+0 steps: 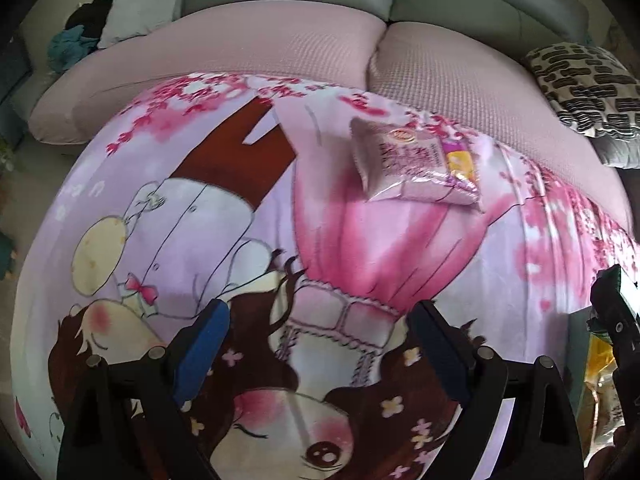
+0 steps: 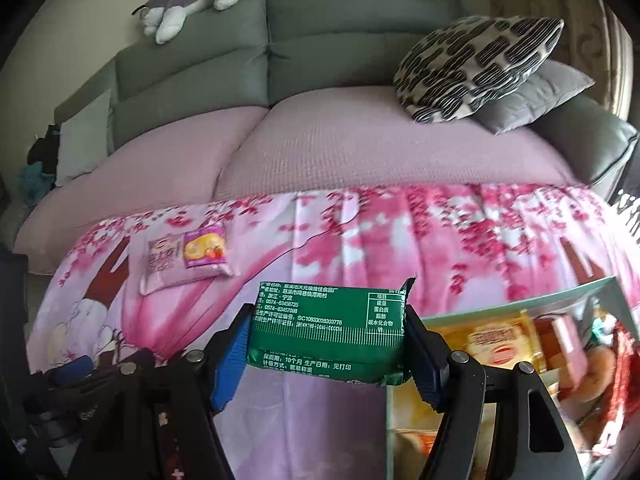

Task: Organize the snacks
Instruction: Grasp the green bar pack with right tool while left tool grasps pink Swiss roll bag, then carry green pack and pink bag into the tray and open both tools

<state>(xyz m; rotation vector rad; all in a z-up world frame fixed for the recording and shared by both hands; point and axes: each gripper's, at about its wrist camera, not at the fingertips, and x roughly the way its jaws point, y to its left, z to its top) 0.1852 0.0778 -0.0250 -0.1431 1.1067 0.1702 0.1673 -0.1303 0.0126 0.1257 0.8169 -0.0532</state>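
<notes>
My right gripper [image 2: 326, 354] is shut on a green snack packet [image 2: 328, 324], printed side up, held above the cartoon blanket [image 2: 400, 232]. A box [image 2: 516, 304] with several snack packets lies just to its right, under the right finger. Farther back on the left lie a pale pink packet [image 2: 164, 268] and a small purple packet [image 2: 205, 246] leaning on it. In the left wrist view my left gripper [image 1: 316, 348] stands open over the blanket [image 1: 200, 200] with nothing between its fingers. The pink packet [image 1: 404, 168] and the purple packet [image 1: 460, 160] lie ahead of it. The right gripper shows at the right edge.
The blanket covers a low surface in front of a grey sofa [image 2: 240, 60] with a pink seat cover [image 2: 360, 140]. A patterned cushion [image 2: 476, 64] and a grey cushion [image 2: 536, 96] sit at the sofa's right end. A plush toy [image 2: 192, 0] lies on the backrest.
</notes>
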